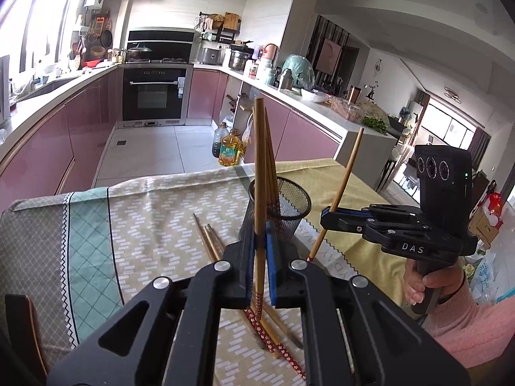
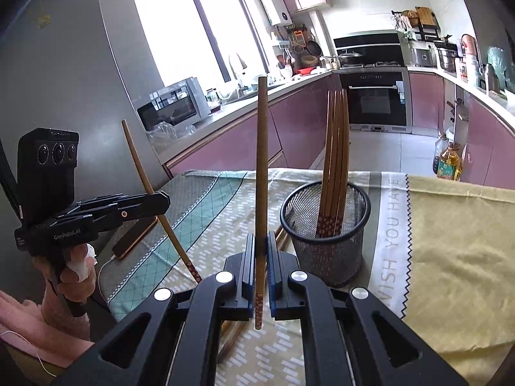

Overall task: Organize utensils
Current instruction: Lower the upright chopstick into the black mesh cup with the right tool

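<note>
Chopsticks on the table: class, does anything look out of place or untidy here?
Yes. Several loose chopsticks lie scattered at angles on the tablecloth beside the mesh holder, where others stand upright. The left gripper and right gripper each pinch one chopstick.

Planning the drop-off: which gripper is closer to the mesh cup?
Right. The right gripper is close beside the mesh cup; the left gripper is farther off to its left.
</note>
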Motion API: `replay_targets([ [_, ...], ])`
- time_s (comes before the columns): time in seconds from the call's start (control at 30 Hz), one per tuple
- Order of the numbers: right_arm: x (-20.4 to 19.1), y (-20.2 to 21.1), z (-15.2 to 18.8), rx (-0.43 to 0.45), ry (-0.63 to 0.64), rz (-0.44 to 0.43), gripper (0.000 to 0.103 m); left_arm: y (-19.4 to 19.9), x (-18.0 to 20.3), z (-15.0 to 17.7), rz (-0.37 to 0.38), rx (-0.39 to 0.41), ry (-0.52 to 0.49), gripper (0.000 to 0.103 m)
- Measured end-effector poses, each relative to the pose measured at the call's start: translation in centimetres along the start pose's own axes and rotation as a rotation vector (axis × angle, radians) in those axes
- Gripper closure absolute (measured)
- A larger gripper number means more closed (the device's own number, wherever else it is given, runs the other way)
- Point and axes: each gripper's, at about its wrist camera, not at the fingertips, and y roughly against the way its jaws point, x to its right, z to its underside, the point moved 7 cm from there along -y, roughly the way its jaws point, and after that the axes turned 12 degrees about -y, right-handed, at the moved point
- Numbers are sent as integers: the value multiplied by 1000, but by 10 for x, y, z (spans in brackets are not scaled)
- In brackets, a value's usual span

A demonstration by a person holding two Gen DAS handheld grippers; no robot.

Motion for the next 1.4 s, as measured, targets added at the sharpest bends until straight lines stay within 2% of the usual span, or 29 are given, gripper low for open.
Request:
replay_targets([
  [0.7, 0, 41, -76, 175, 54, 39, 97, -13, 11, -86, 24, 148, -29, 96],
  [0.93, 2, 39, -96, 207, 67, 50, 97, -22, 14, -105, -4, 170, -38, 96],
  [1.13, 13, 23, -97, 174, 56, 74, 97, -46, 15, -104, -49, 114, -67, 96],
  [1.4, 28, -5, -81, 54, 39, 115, 97, -92, 18, -71, -7, -58, -116, 96],
])
